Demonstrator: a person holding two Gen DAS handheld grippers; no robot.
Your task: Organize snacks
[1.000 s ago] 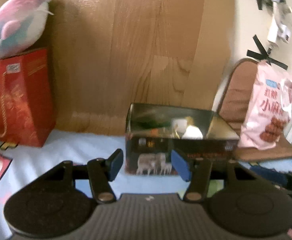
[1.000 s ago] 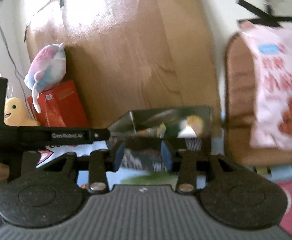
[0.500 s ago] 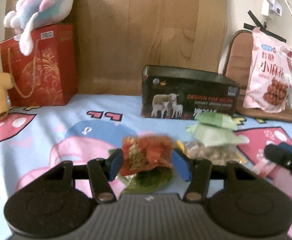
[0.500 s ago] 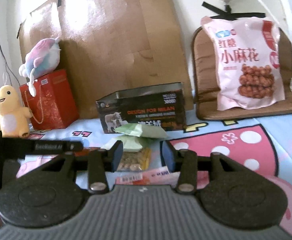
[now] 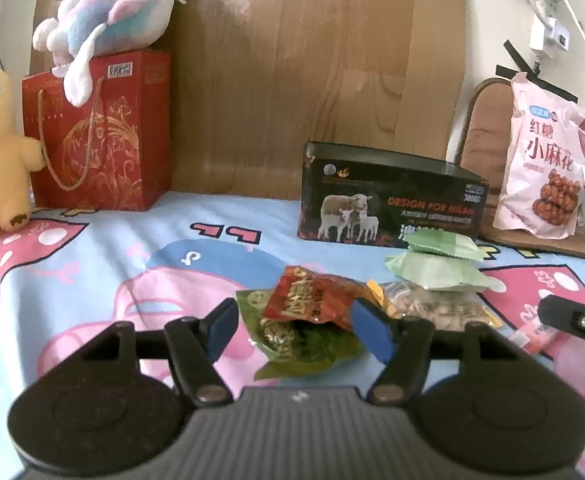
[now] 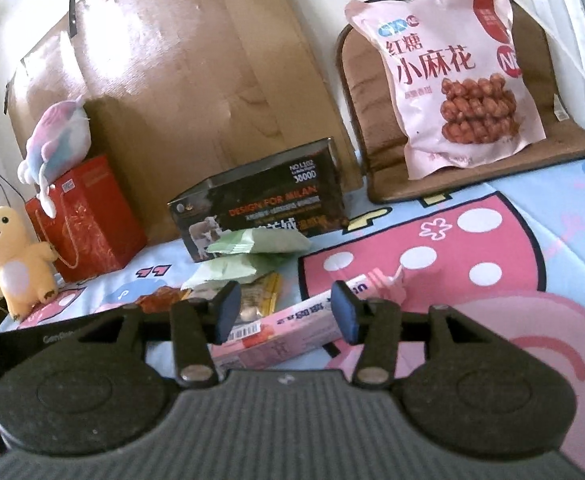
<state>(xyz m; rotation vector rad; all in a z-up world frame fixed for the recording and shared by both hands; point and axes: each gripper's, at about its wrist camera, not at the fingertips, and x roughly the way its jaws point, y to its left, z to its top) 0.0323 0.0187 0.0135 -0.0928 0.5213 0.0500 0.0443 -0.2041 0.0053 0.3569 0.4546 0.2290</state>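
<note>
Both grippers spread wide over a heap of snacks on the cartoon sheet.

The left gripper [image 5: 294, 330] straddles the red packet [image 5: 312, 298], which lies on a green packet [image 5: 312, 350]; contact unclear. The right gripper [image 6: 284, 312] hovers open over the pink box [image 6: 288, 330]. The black box [image 5: 392, 204] sits at 1 o'clock from the left gripper, pale green packets [image 5: 436, 264] just before it.

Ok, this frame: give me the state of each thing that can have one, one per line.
left gripper: open, astride the red snack packet
right gripper: open, over the pink snack box
red snack packet: lying on a green packet, not gripped
pink snack box: lying flat on the cloth
black box: open-topped, upright
pink bag: sealed, leaning on the brown cushion
</note>
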